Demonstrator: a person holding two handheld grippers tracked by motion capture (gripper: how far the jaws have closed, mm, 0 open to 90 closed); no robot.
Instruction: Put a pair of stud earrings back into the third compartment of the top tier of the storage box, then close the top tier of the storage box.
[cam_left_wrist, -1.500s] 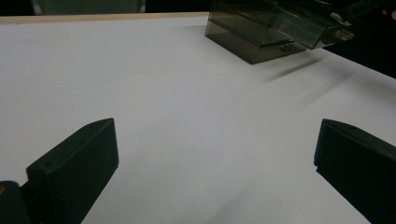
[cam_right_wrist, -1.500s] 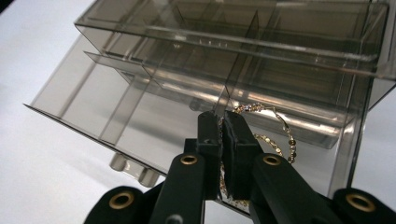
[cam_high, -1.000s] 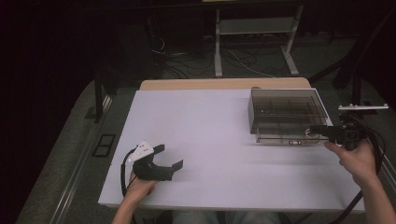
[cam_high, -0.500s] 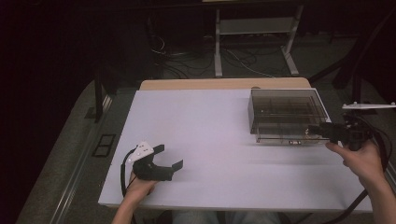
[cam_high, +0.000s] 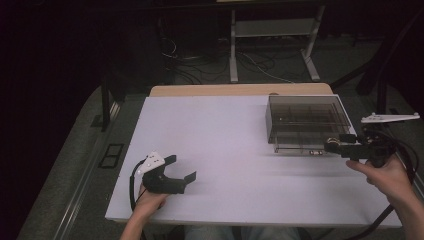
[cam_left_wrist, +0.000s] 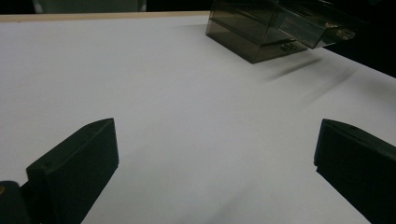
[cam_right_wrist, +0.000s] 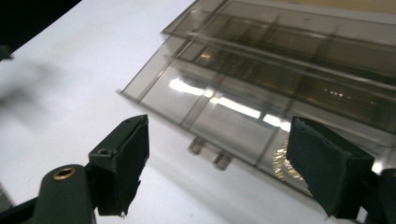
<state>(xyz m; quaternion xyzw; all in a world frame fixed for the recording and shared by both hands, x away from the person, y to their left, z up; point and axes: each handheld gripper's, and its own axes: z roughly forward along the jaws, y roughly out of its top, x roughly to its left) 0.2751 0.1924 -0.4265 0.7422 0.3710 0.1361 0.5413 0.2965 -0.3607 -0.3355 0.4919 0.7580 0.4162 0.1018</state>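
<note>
A smoked, see-through drawer box (cam_high: 306, 120) is seen on the far right part of the white table (cam_high: 225, 145), and its lowest drawer (cam_high: 300, 148) has been drawn part-way out toward the person, with small knobs on its front edge (cam_right_wrist: 210, 154). In the right gripper view something glinting and gold-coloured (cam_right_wrist: 287, 165) can be made out inside that drawer, though what it is cannot be told. The right gripper (cam_high: 334, 146) is held just beside the drawer's front, apart from it; its jaws have just been opening and now stand wide, with nothing between them and the pads clear of the plastic. The left gripper (cam_high: 181, 169) is rested near the table's front left edge, well away from the box, its jaws spread and empty over bare table top. From here, trouble is most likely to be caused by the drawer itself: since it hangs part-way out, it could be tipped or pulled right out if it is caught by a jaw on the way in, and its contents could be spilled. The light box could also be dragged across the smooth table if it is pushed or pulled with no second gripper steadying it.
</note>
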